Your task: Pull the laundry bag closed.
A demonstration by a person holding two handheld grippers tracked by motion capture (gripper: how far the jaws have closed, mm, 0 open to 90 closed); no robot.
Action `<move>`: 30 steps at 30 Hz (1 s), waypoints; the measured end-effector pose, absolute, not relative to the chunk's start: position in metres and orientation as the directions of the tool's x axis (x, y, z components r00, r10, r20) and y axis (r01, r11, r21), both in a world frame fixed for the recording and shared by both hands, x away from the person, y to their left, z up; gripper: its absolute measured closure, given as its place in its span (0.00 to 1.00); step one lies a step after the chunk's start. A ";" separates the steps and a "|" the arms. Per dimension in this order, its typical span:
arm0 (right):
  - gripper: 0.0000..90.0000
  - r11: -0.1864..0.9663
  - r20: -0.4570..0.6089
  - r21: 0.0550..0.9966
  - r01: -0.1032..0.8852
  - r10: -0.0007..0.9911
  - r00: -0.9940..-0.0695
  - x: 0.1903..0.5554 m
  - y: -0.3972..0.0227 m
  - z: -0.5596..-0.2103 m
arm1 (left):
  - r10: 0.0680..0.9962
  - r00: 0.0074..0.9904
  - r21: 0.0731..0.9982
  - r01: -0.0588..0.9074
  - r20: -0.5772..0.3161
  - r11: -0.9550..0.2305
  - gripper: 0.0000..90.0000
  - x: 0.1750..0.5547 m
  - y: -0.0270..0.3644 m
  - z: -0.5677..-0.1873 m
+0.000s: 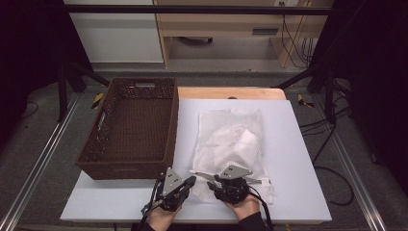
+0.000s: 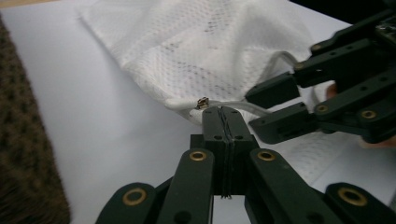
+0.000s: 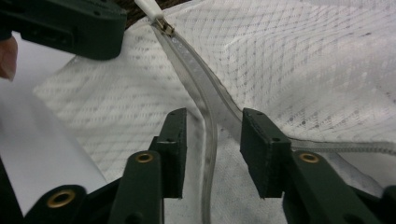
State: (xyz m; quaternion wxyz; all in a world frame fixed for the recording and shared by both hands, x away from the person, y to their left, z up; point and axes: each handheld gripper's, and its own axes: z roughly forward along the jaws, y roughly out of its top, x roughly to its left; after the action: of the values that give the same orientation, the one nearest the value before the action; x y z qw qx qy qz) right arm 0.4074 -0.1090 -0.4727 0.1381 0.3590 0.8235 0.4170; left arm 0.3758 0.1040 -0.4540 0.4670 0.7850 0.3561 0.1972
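A white mesh laundry bag (image 1: 232,139) lies flat on the white desk (image 1: 293,159), just to the right of a brown woven basket (image 1: 130,126), with its zippered edge toward the person. The left gripper (image 1: 191,182) sits at the near edge of the desk, close to the basket's front corner, and angles toward the bag's near left corner. In the left gripper view its fingers (image 2: 218,130) are pressed fully together, and the thin white zipper tab (image 2: 233,105) runs out from the small metal zipper slider (image 2: 202,102) straight into their tips, so they appear to be pinching that tab. The right gripper (image 1: 214,185) rests just beside it over the bag's near edge, held by a hand (image 1: 246,206) that comes in from the bottom of the high view. In the right gripper view its fingers (image 3: 172,140) stand apart, about halfway spread, with the translucent zipper tape (image 3: 210,126) running between them and touching neither pad. That tape climbs from there to the slider (image 3: 164,25) at the top of that view, where the left gripper's black fingers meet it. The bag's mesh (image 3: 299,65) bulges slightly on the right, over something white folded inside.
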 end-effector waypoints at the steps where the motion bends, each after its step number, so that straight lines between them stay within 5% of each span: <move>1: 0.64 0.388 0.071 0.792 0.470 0.708 -0.703 0.407 -0.112 -0.472 | 0.741 0.671 0.874 0.365 -0.009 -0.320 0.99 0.374 0.102 -0.455; 10: 0.70 0.343 0.073 0.815 0.467 0.739 -0.670 0.409 -0.130 -0.466 | 0.708 0.706 0.809 0.401 0.026 -0.429 0.99 0.378 0.092 -0.484; 20: 0.79 0.367 0.080 0.832 0.416 0.662 -0.745 0.419 -0.097 -0.461 | 0.704 0.708 0.782 0.406 0.058 -0.473 0.99 0.377 0.087 -0.489; 30: 0.78 0.431 0.088 0.789 0.438 0.627 -0.774 0.427 -0.073 -0.471 | 0.697 0.711 0.772 0.395 0.086 -0.498 0.99 0.375 0.086 -0.488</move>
State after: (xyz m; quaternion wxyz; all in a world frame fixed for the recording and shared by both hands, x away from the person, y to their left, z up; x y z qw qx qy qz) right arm 0.4267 -0.0729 -0.4708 0.1100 0.3176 0.8386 0.4287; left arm 0.3754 0.0860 -0.4883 0.3822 0.8424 0.3241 0.1981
